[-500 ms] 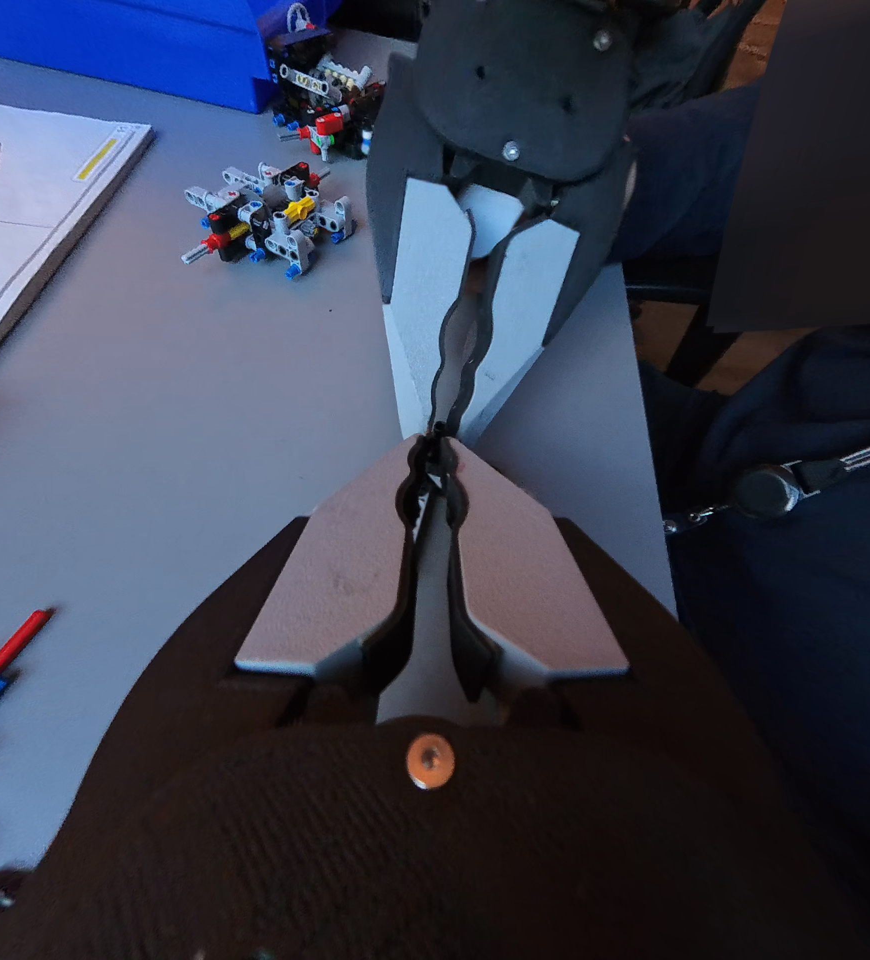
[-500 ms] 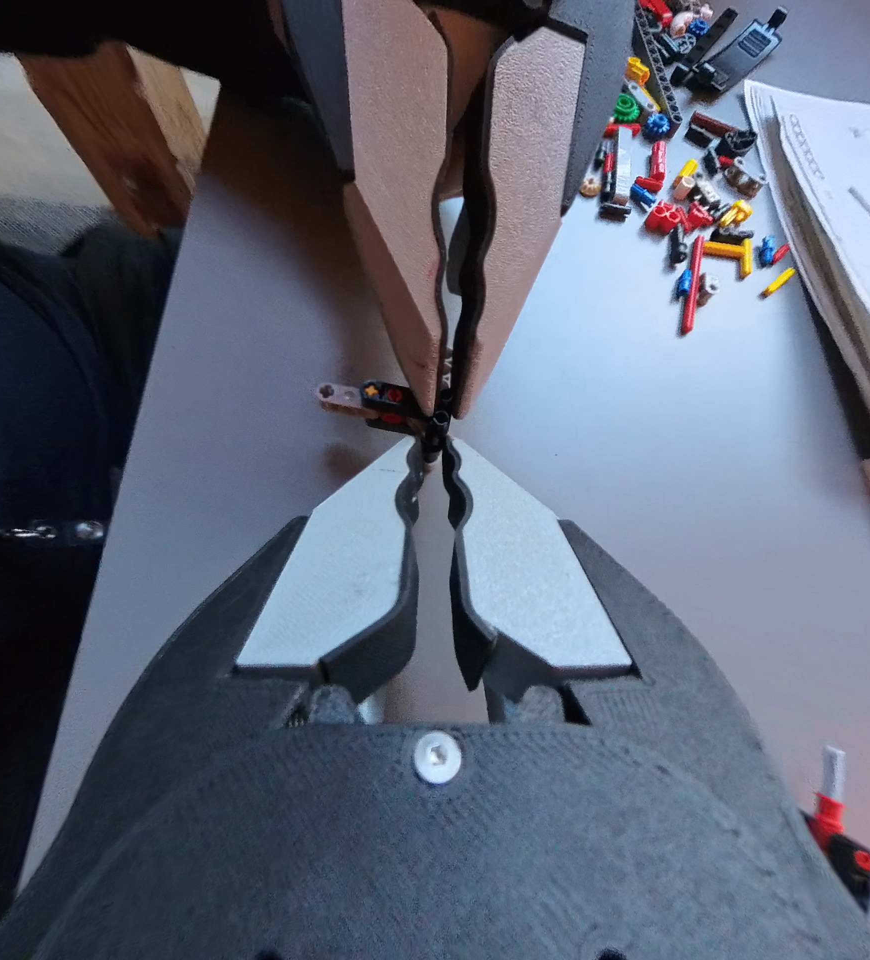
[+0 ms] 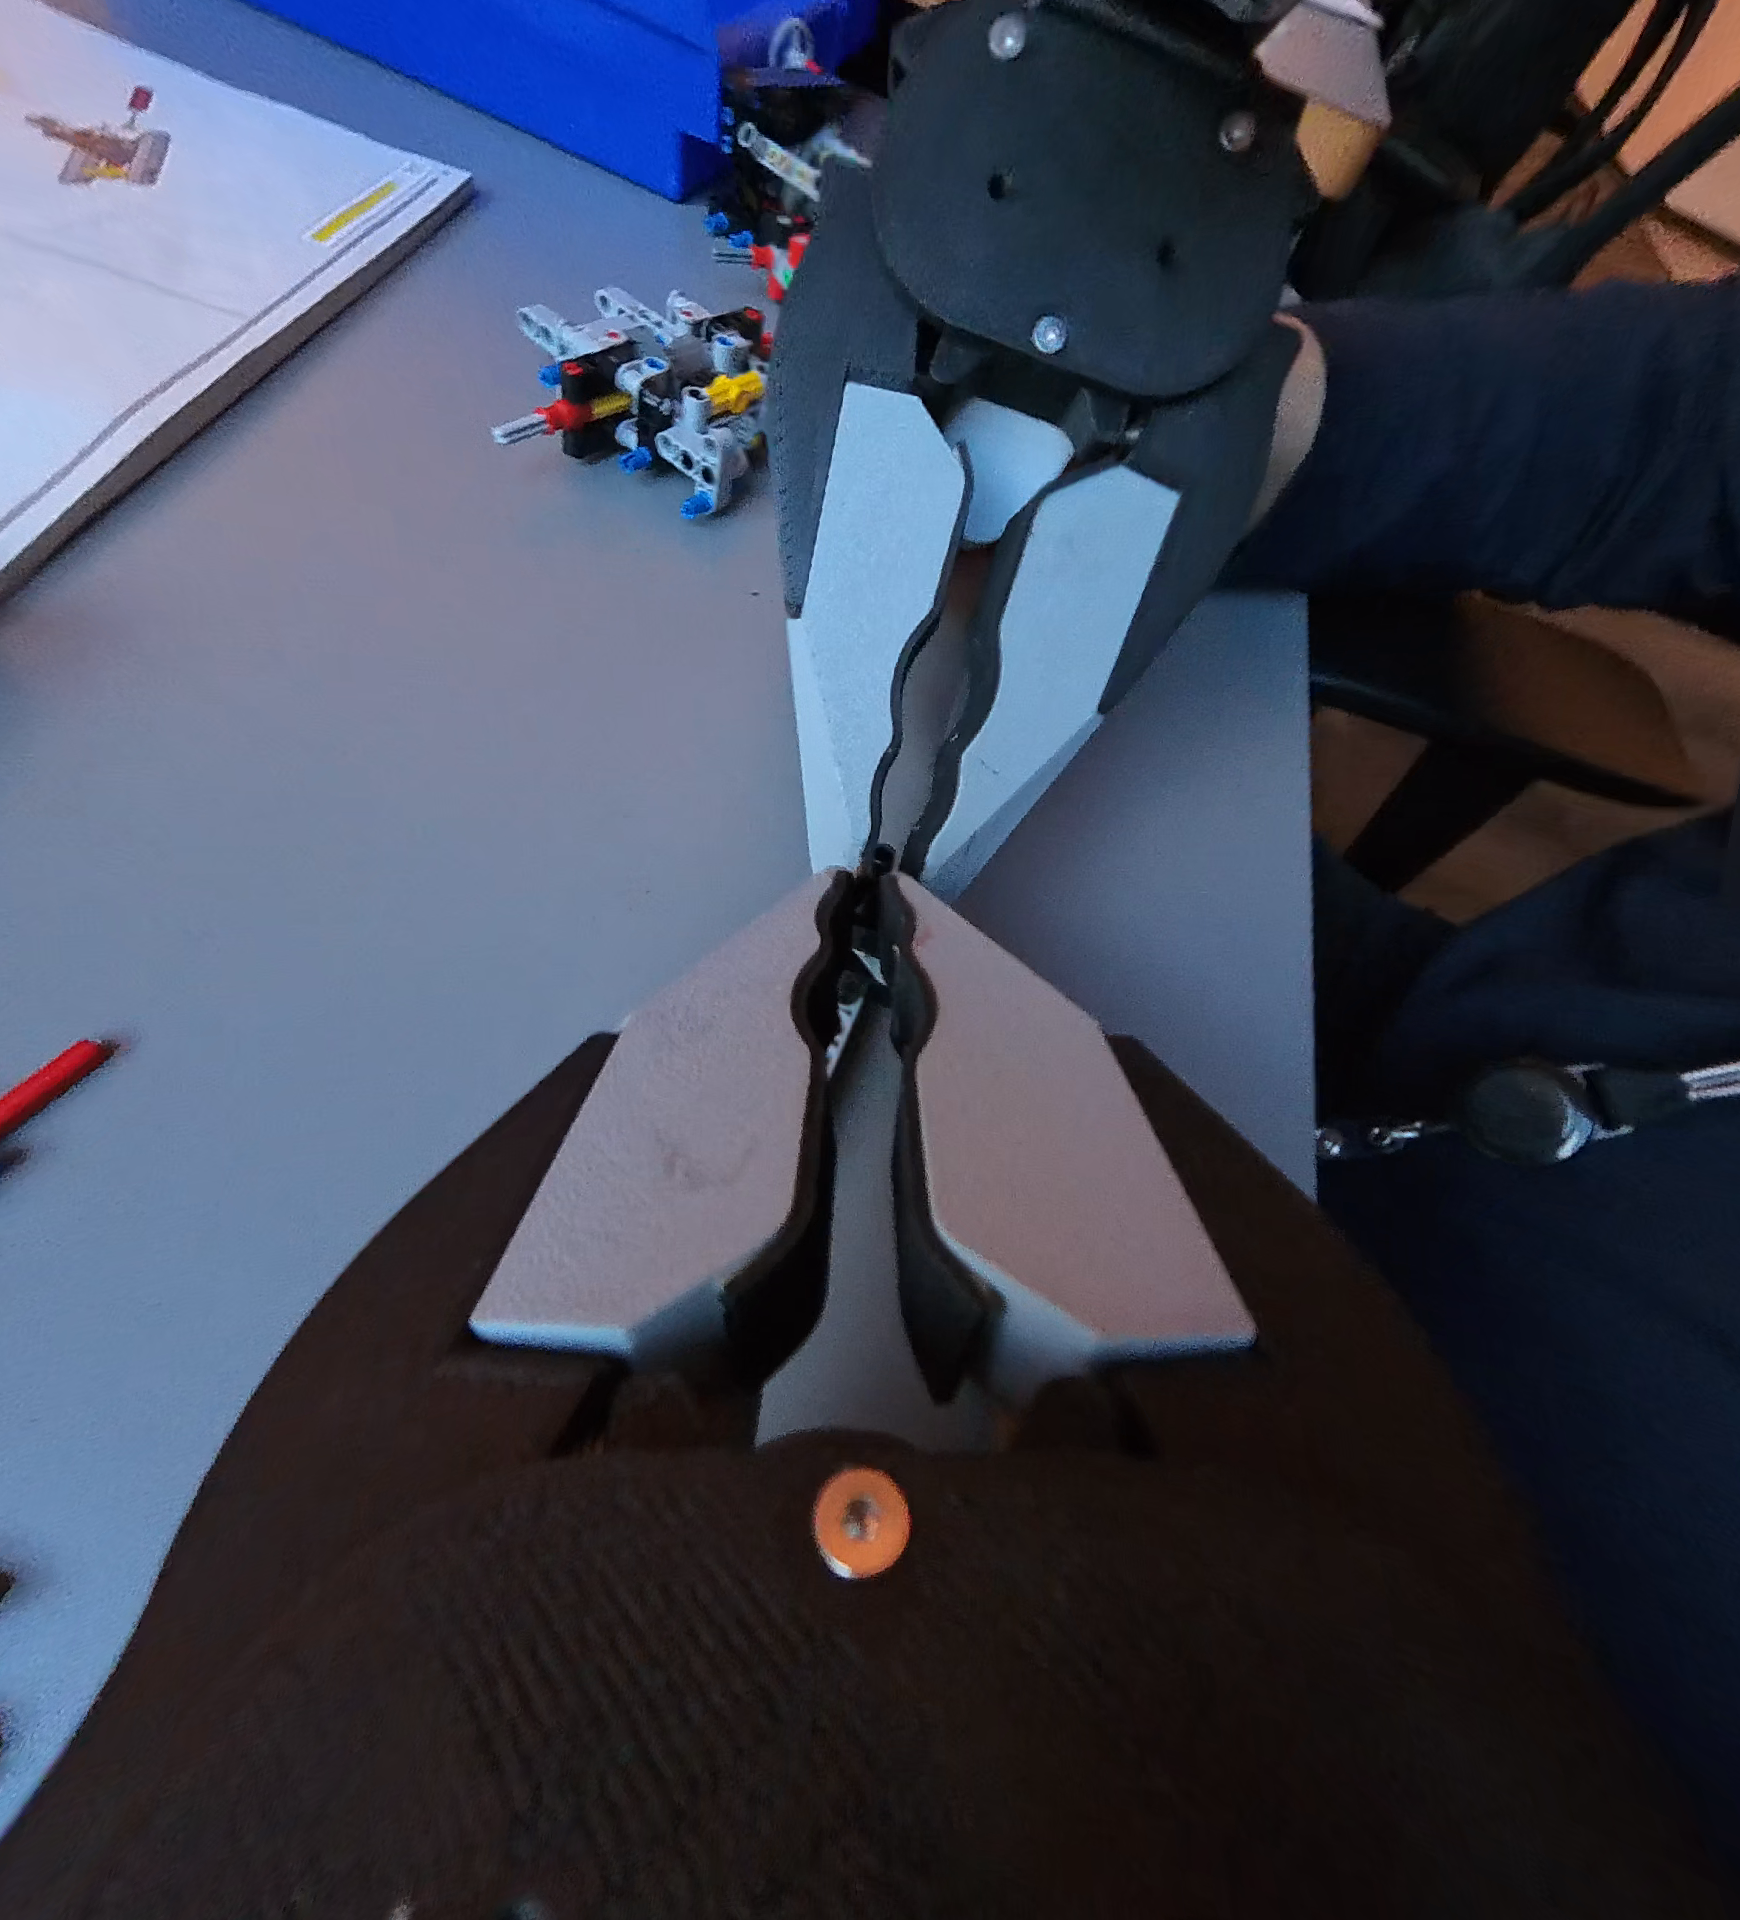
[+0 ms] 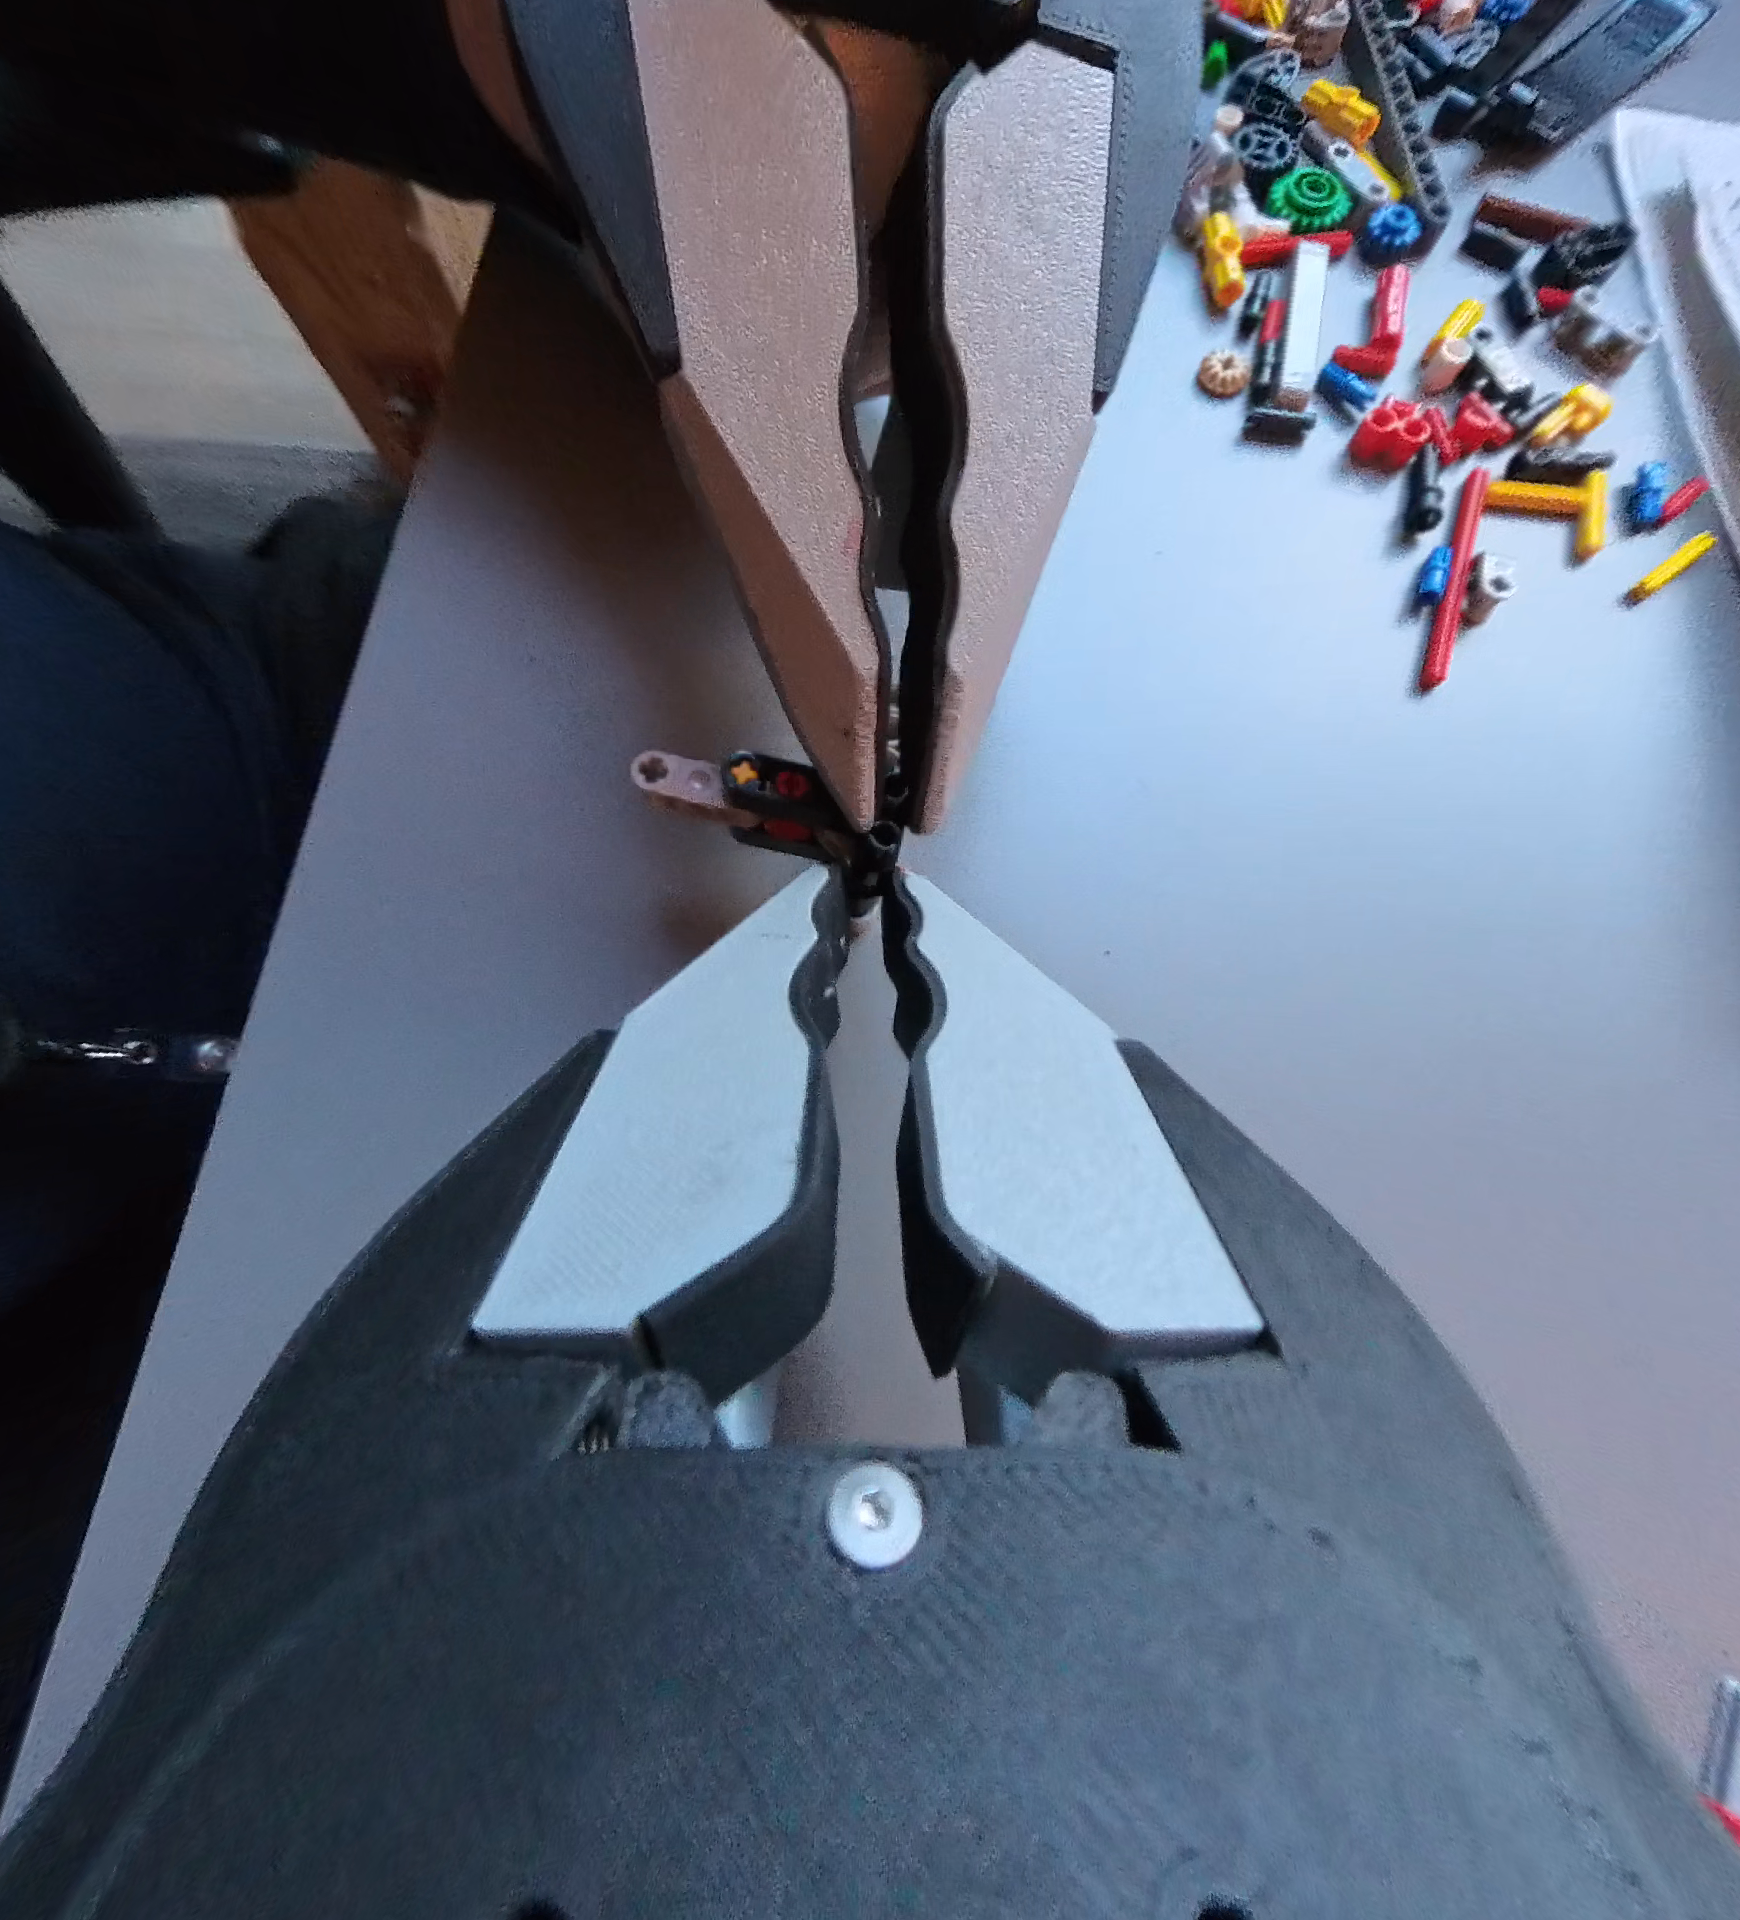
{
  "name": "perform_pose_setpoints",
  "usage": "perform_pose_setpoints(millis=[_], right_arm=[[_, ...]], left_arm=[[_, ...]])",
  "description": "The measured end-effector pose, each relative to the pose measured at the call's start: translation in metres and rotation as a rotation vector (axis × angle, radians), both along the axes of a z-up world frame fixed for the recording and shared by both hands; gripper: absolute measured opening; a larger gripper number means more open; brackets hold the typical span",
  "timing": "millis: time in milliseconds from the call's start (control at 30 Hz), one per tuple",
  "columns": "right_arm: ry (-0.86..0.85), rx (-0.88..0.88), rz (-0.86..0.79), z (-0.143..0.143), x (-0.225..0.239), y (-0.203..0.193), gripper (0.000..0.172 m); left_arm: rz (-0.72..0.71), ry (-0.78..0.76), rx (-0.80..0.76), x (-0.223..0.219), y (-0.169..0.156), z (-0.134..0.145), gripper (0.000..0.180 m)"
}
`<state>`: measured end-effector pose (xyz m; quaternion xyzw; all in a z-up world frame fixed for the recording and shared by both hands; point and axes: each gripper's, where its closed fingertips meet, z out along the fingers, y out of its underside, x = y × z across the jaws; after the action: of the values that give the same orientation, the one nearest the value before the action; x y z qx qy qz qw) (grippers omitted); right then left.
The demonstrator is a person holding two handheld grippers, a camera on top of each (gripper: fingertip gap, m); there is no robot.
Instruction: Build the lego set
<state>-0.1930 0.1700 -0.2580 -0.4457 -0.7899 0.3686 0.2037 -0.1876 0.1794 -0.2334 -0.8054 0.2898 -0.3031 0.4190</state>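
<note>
Your two tools meet tip to tip over the bench's near edge. The left tool (image 4: 892,800) is clamped on a small black-and-tan brick assembly (image 4: 741,795), steadying it; the right tool (image 4: 871,899) pinches a black pin (image 4: 881,847) against its end. Loose parts (image 4: 1417,364) lie well apart, toward the far edge.

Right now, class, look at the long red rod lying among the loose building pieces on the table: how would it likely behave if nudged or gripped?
The red rod looks thin and straight, so probably stiff and light. Lying flat on the smooth grey table, it may roll or skid if nudged sideways. Its narrowness suggests it could slip or pivot in a grip.
</note>
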Motion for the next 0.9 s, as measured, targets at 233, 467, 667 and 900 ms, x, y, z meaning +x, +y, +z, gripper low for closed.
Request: perform_pose_setpoints(millis=[233,467,667,900], right_arm=[[-0.023,-0.053,0.096,0.000,-0.001,0.000,0.004],[-0.029,0.037,0.133,0.000,-0.003,0.001,0.004],[0.055,0.238,0.165,-0.002,-0.007,0.000,0.003],[0.018,0.121,0.149,-0.005,-0.012,0.001,0.003]], left_arm=[[0.115,-0.124,-0.119,-0.003,0.002,0.000,0.002],[0.169,-0.088,-0.084,-0.005,0.001,0.000,0.002],[0.210,-0.028,-0.028,-0.005,-0.004,-0.001,0.002],[0.222,-0.050,-0.062,-0.010,0.002,-0.003,0.002]])
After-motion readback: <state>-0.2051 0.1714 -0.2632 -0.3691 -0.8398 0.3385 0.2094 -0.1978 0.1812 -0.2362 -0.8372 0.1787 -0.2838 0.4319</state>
